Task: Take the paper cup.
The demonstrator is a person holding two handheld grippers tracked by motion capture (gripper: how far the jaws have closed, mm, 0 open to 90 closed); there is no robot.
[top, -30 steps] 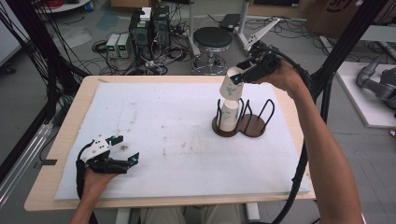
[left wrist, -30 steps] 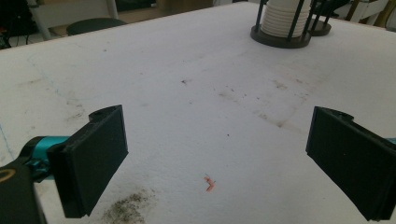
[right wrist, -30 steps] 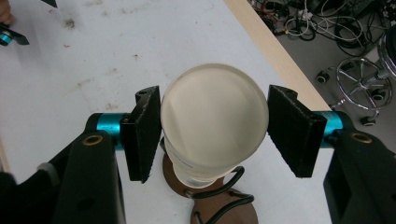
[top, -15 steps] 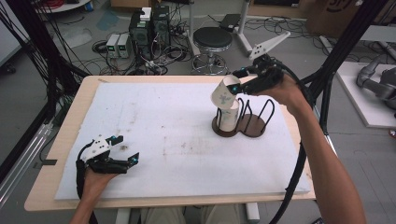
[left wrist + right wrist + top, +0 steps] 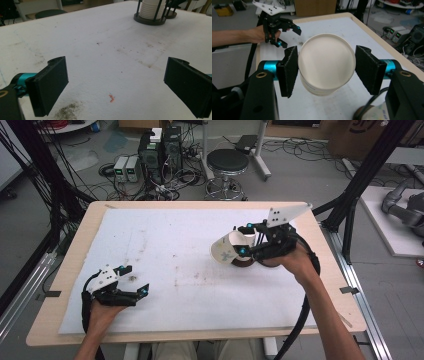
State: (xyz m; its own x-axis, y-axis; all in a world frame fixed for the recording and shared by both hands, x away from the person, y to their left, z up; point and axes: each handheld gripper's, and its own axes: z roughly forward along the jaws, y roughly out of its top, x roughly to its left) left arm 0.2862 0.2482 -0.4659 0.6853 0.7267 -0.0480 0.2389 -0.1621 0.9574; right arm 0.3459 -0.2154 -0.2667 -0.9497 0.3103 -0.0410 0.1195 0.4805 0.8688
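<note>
The right gripper (image 5: 325,71) has its fingers (image 5: 289,71) clamped on a white paper cup (image 5: 325,65), one pad on each side of the wall just below the rim, so the cup lies tipped on its side with its closed base facing the gripper's camera. In the high view the cup (image 5: 226,248) is held in the air just above the dark round holder (image 5: 245,263), its mouth turned away from the hand; that squeeze across the wall looks meant to carry a single cup free of the holder. In the left gripper view a stack of white cups (image 5: 152,8) sits inside the holder's upright rods. Well apart from the holder, at the near left of the white-covered counter (image 5: 165,240), the left gripper (image 5: 131,281) rests with its fingers (image 5: 51,86) spread wide on nothing, probably idle.
</note>
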